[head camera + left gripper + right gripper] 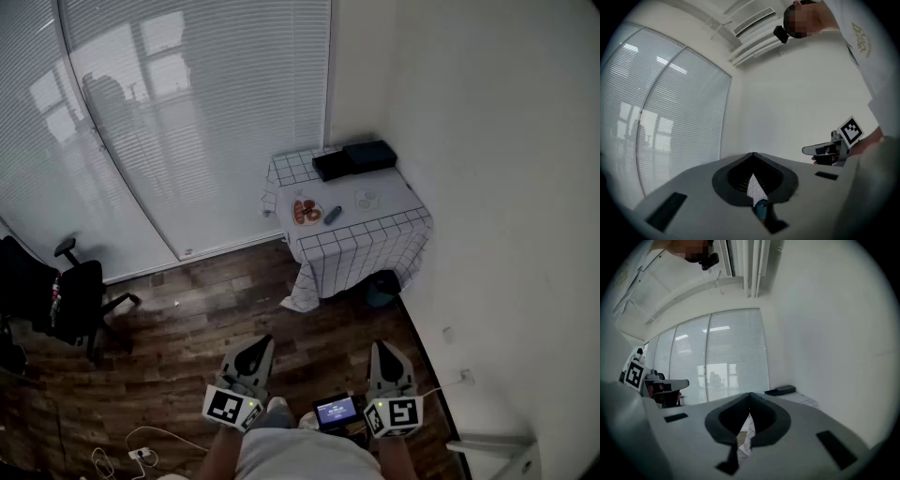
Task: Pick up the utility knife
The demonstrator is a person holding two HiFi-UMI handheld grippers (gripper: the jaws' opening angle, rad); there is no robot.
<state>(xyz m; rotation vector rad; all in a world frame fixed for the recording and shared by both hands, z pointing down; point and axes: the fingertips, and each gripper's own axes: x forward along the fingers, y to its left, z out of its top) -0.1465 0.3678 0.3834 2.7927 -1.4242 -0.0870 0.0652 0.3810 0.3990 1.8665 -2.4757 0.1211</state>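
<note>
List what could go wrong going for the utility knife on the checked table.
1. The utility knife lies close beside the plate; a wide approach could knock the plate.
2. Both the left gripper and the right gripper are shut and far from it; arriving shut would likely shove the knife.
3. The loose tablecloth could snag and drag.

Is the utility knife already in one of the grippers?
No, the utility knife lies on the table beside the plate, while the left gripper and right gripper are shut and far short of it.
</note>
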